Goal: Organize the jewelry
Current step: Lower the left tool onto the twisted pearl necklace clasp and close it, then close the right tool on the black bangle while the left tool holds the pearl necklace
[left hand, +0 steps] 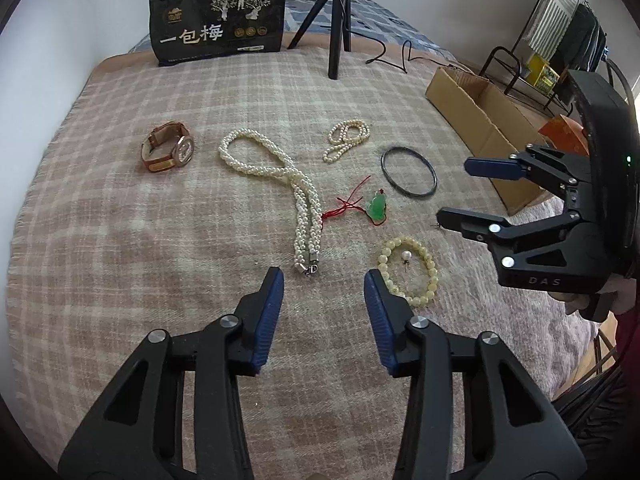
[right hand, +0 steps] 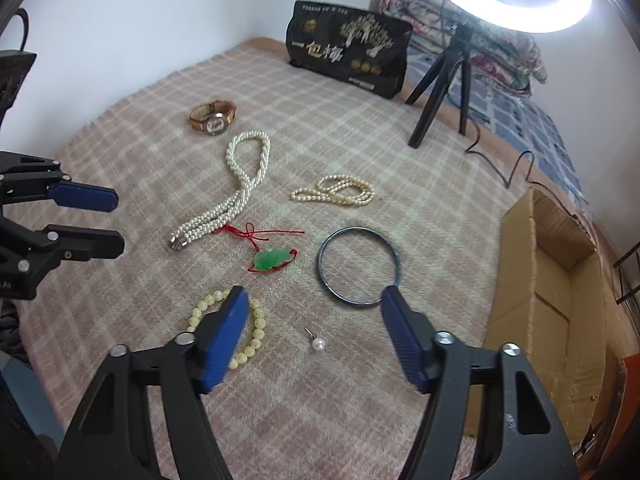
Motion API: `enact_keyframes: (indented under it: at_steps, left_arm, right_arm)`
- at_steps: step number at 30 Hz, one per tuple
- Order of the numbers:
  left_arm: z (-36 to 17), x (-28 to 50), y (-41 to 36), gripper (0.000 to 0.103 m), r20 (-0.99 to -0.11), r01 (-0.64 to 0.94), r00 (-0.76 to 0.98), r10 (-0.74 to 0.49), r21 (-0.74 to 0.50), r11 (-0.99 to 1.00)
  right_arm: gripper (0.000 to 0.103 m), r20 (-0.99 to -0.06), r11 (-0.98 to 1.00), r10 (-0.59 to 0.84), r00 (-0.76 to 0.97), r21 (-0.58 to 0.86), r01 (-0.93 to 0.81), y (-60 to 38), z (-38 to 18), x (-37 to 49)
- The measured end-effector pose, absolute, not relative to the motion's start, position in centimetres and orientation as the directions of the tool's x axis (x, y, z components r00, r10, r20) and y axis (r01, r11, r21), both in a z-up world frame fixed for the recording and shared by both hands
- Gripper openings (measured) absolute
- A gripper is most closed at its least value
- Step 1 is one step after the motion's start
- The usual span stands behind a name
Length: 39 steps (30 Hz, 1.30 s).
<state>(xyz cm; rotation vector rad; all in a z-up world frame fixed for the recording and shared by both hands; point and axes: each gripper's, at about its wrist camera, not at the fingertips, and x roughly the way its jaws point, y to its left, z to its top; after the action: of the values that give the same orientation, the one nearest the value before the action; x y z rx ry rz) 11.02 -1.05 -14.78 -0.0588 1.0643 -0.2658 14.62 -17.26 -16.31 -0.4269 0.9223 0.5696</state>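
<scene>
Jewelry lies on a checked blanket (left hand: 120, 220): a brown watch (left hand: 168, 152), a twisted pearl necklace (left hand: 296, 196), a small pearl strand (left hand: 346, 138), a dark bangle (left hand: 409, 174), a green pendant on red cord (left hand: 376, 208), a yellow bead bracelet (left hand: 408, 272) and a pearl stud (left hand: 407, 256) inside it. My left gripper (left hand: 324, 280) is open and empty, just short of the necklace clasp. My right gripper (right hand: 314, 296) is open and empty above a pearl stud (right hand: 318, 343), between the bracelet (right hand: 256, 320) and the bangle (right hand: 358, 266).
An open cardboard box (right hand: 540, 272) stands at the blanket's right edge. A black snack bag (right hand: 348, 52) and a tripod (right hand: 440, 84) with a ring light stand at the back. A cable (right hand: 516, 164) trails by the tripod. Folded bedding lies behind.
</scene>
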Motion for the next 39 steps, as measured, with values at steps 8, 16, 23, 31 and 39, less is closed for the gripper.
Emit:
enact_keyframes:
  at_steps: [8, 16, 23, 31, 39]
  left_arm:
    - [-17.4, 13.4, -1.3, 0.034, -0.888, 0.157, 0.383, -0.254, -0.208, 0.965]
    - [-19.2, 15.6, -1.3, 0.034, -0.906, 0.140, 0.345, -0.244, -0.207, 0.968]
    - [-20.4, 16.4, -0.8, 0.027, -0.916, 0.119, 0.321, -0.239, -0.211, 0.970]
    - [-20.7, 16.5, -0.3, 0.016, -0.916, 0.106, 0.317, -0.246, -0.223, 0.969]
    - [-20.5, 16.3, -0.1, 0.015, -0.911, 0.097, 0.325, -0.254, -0.235, 0.967]
  right_arm:
    - [0.046, -0.875, 0.751, 0.261, 0.407, -0.081, -0.656, -15.8, -18.3, 16.5]
    - [0.039, -0.895, 0.752, 0.250, 0.369, -0.060, -0.657, -15.4, -19.6, 17.6]
    - [0.034, -0.902, 0.760, 0.258, 0.346, -0.032, -0.649, -15.6, -20.2, 18.5]
    - [0.033, -0.907, 0.764, 0.270, 0.324, -0.002, -0.645, -15.6, -20.8, 19.1]
    - [0.027, -0.909, 0.766, 0.275, 0.314, 0.010, -0.643, -15.7, -21.0, 19.4]
